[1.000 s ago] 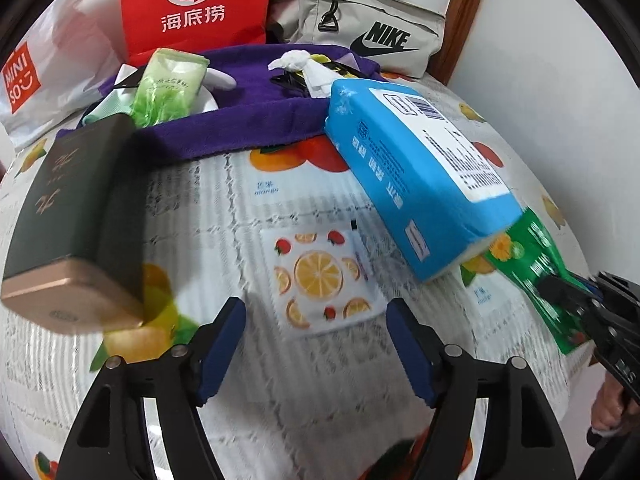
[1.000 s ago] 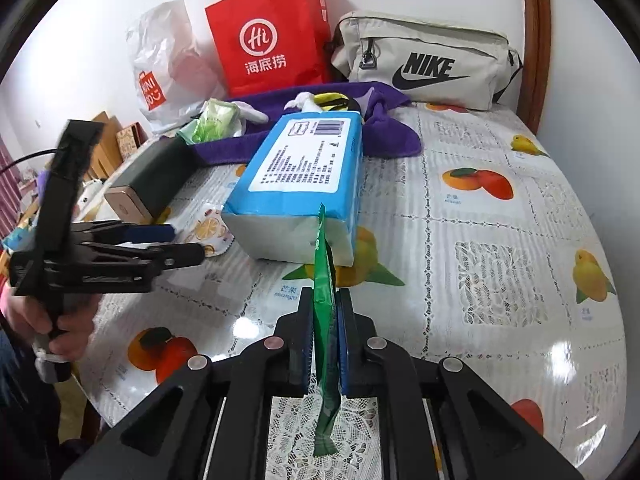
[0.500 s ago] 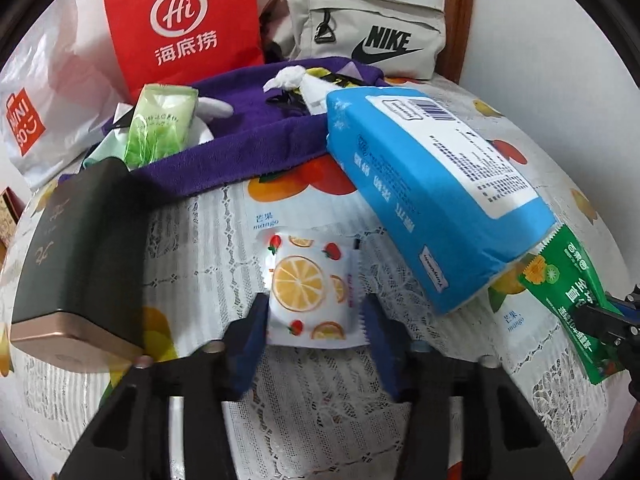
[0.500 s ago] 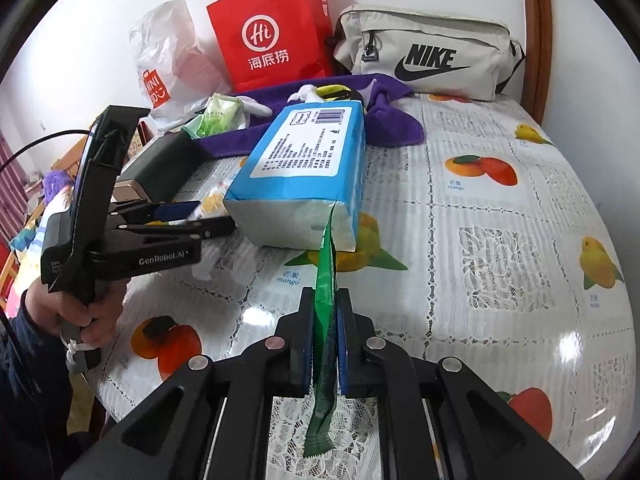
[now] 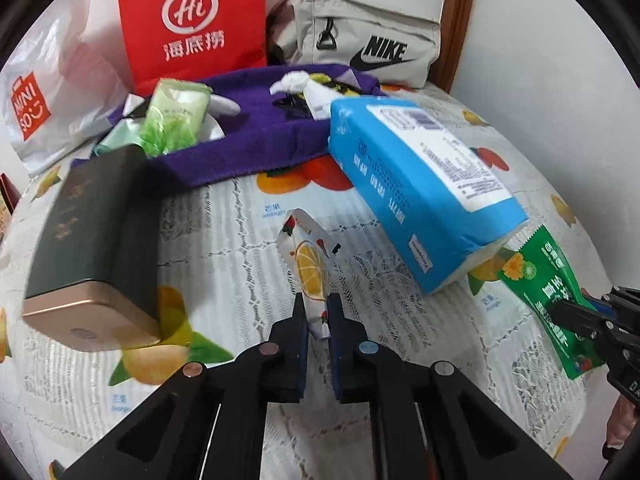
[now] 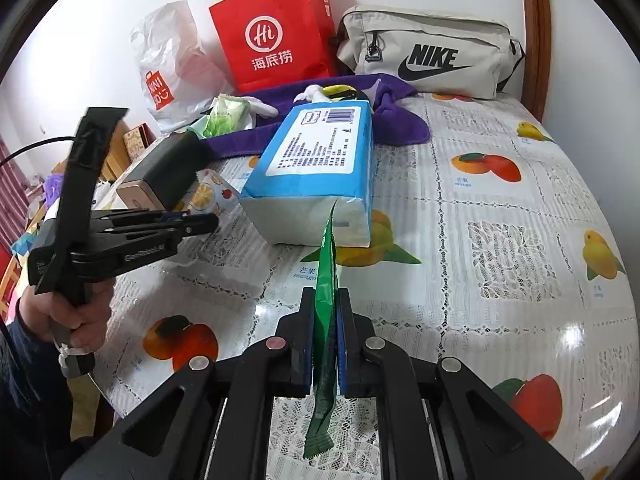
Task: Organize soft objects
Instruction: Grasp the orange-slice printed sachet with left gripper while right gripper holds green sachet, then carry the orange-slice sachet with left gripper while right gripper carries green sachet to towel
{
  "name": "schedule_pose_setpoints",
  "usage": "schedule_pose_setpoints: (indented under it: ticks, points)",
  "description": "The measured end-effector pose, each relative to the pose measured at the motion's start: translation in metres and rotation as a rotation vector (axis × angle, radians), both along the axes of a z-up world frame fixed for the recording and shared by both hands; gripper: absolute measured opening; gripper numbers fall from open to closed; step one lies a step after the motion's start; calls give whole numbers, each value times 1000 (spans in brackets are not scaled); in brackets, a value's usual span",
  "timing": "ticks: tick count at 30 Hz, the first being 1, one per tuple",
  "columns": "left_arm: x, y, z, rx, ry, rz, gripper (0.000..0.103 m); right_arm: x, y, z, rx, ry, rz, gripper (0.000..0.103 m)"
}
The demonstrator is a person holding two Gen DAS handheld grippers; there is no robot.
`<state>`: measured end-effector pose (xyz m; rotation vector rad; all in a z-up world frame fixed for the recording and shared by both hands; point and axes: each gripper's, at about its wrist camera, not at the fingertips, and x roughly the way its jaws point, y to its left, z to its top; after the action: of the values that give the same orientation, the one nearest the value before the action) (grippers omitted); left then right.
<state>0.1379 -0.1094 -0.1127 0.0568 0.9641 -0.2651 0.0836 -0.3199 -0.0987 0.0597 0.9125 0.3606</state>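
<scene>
The left hand-held gripper [image 5: 316, 312] is clenched on the little orange-print packet [image 5: 310, 268] — its near end is pinched and it tips up off the tabletop [image 5: 240, 208]. The right hand-held gripper [image 6: 325, 320] is clenched on the green packet [image 6: 326, 304], just in front of the blue tissue pack [image 6: 316, 160]. Both soft things look picked up. Next, I think, comes lifting them clear — then putting them with the other soft things.

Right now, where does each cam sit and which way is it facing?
Left wrist: on left gripper, angled down at table; orange-print sachet pinched; right gripper at right edge.
Right wrist: on right gripper, facing the wall; green packet pinched; left hand visible.
Shared: blue tissue pack, red bag.
</scene>
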Motion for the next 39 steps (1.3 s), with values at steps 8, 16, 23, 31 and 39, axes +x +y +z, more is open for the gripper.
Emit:
schedule_pose_setpoints:
  ticks: [8,16,23,31,39]
  points:
    - [-11,16,32,-16,-46,28,9,-3,1,23,11,-42,-1,9]
    - [-17,38,70,-27,-97,63,9,4,15,55,10,-101,16,9]
    - [-15,55,94,-26,-129,95,9,17,27,78,15,-131,24,9]
    - [-11,73,110,-35,-145,131,9,38,34,102,28,-169,10,9]
    - [2,87,120,-24,-146,164,9,62,46,115,35,-181,20,9]
